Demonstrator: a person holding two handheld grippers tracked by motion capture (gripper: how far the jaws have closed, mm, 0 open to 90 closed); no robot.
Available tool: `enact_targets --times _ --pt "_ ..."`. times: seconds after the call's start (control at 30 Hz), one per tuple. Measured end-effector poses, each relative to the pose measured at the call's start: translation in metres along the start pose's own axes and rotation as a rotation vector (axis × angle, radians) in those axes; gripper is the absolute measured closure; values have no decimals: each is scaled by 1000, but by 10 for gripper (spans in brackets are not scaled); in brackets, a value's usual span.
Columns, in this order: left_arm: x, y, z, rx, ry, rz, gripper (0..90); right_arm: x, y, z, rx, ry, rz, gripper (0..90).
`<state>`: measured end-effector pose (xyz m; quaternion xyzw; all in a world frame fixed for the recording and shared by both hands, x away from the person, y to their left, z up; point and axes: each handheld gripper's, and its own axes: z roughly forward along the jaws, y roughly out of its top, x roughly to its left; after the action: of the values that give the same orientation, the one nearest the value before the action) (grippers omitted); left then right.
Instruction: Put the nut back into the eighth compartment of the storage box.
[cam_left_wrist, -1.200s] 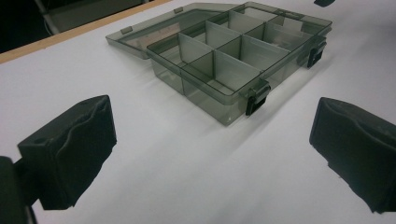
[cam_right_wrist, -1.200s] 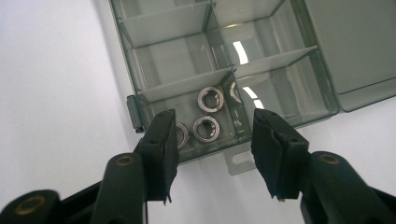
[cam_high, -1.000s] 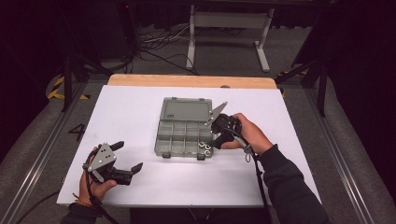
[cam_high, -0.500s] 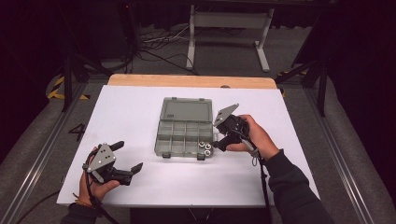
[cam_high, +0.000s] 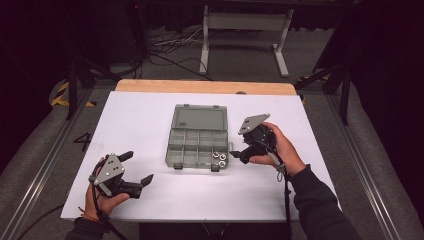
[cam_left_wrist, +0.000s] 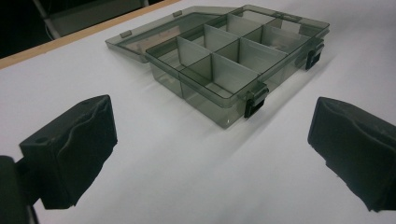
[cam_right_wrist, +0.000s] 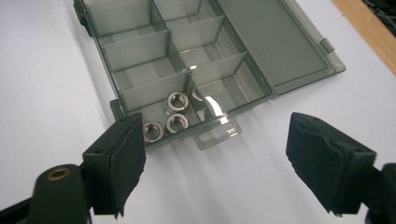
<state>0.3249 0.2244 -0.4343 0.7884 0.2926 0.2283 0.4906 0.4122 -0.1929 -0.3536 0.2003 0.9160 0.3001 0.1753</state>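
My right gripper (cam_right_wrist: 212, 163) has just been opening; jaws wide, nothing between them. Left gripper (cam_left_wrist: 208, 154) spread too, empty, parked near the table's front left corner. I can't make out the box's far compartments through the smoked plastic. Compartment box (cam_right_wrist: 140, 44): grey translucent, lid flat open, mid-table (cam_high: 150, 120), just beside my right gripper. I count three steel nuts (cam_right_wrist: 177, 100) in one corner compartment, eight compartments total.
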Motion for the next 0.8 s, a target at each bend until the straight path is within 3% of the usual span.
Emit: enact_targets --times 0.27,0.8 --pt "0 0 0 3 0 -1 19 5 -13 -10 -88 -37 0 179" --pt "0 0 1 5 0 -1 19 10 -39 -22 -215 -89 22 157"
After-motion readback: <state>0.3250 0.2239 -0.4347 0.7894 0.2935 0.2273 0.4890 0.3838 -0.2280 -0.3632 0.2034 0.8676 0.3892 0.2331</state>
